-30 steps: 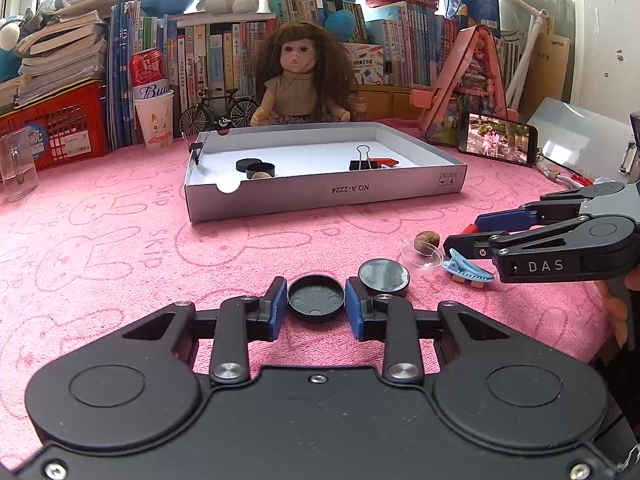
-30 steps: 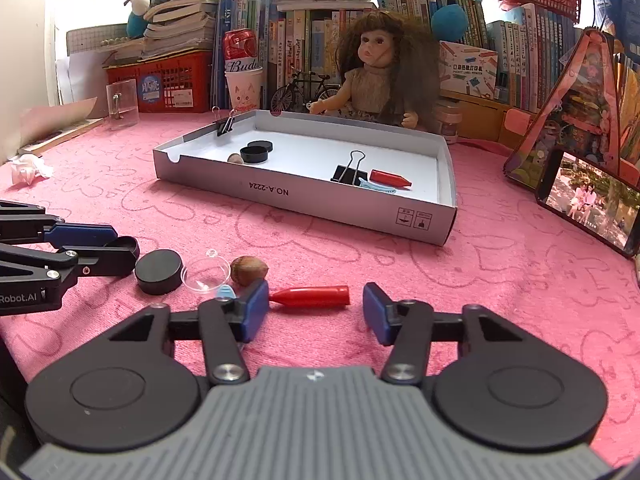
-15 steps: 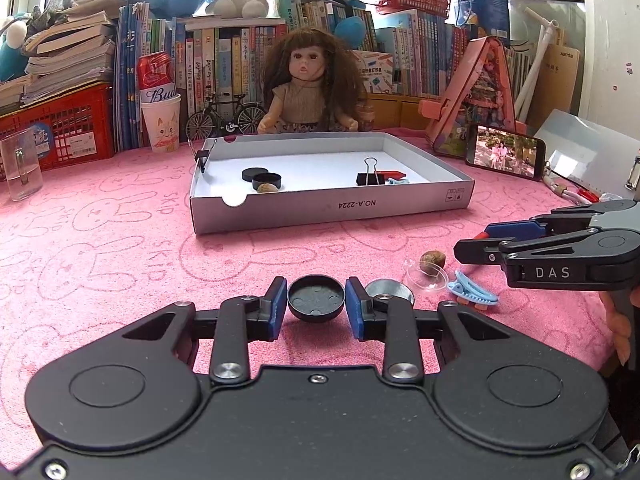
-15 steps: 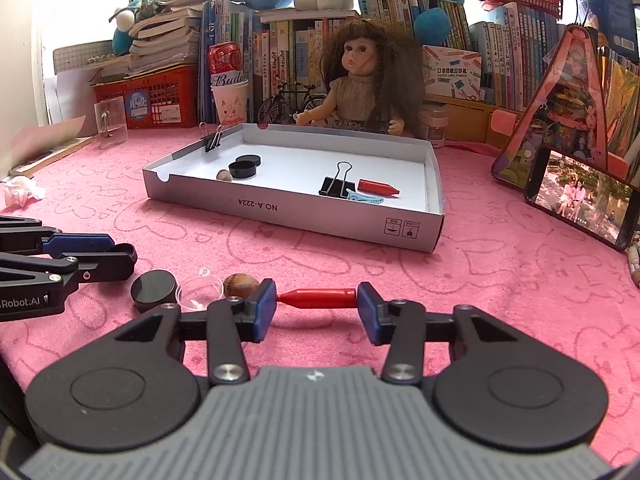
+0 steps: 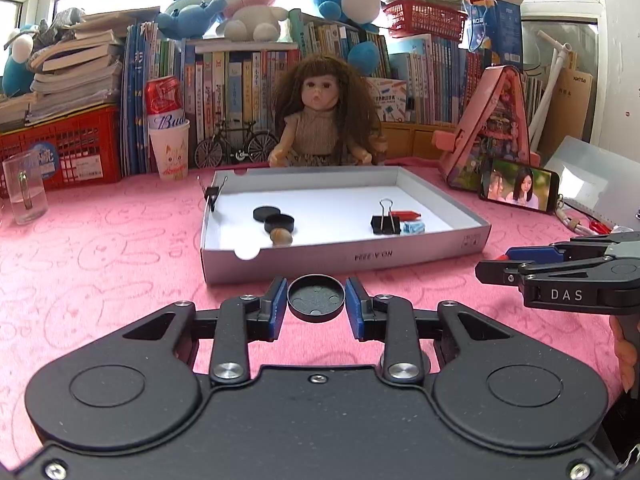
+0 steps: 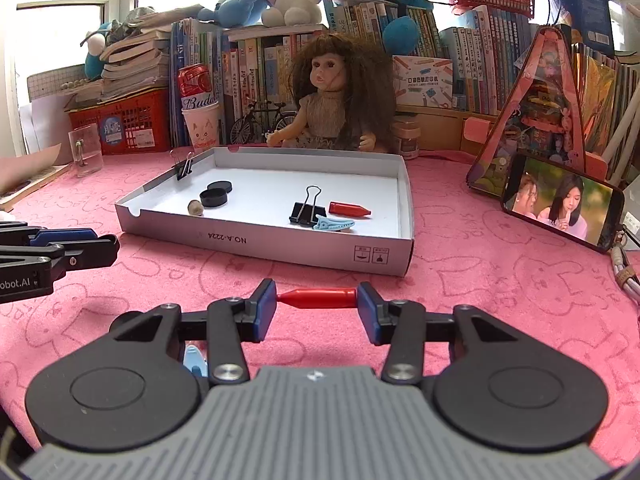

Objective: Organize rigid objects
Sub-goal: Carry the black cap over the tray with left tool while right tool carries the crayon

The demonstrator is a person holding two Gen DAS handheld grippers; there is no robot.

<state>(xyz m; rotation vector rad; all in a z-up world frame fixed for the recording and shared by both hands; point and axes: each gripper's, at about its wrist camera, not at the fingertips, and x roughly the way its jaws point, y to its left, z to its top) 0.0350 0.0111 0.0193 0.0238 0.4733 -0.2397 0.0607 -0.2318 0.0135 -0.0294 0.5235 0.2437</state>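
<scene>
My left gripper is shut on a black round cap and holds it above the pink cloth, just short of the white box's front wall. My right gripper is shut on a red crayon, gripped end to end, in front of the same box. The box holds two black caps, a nut, a black binder clip, a red crayon and a blue hair clip. A blue hair clip shows under my right gripper.
A second binder clip is clipped on the box's left wall. A doll, a paper cup, a toy bicycle and books stand behind the box. A glass is at left, a phone at right.
Both grippers have lifted with their objects and moved toward the box. The right gripper closed on the red crayon. The mirror disc, dish and nut on the cloth have dropped out of view.
</scene>
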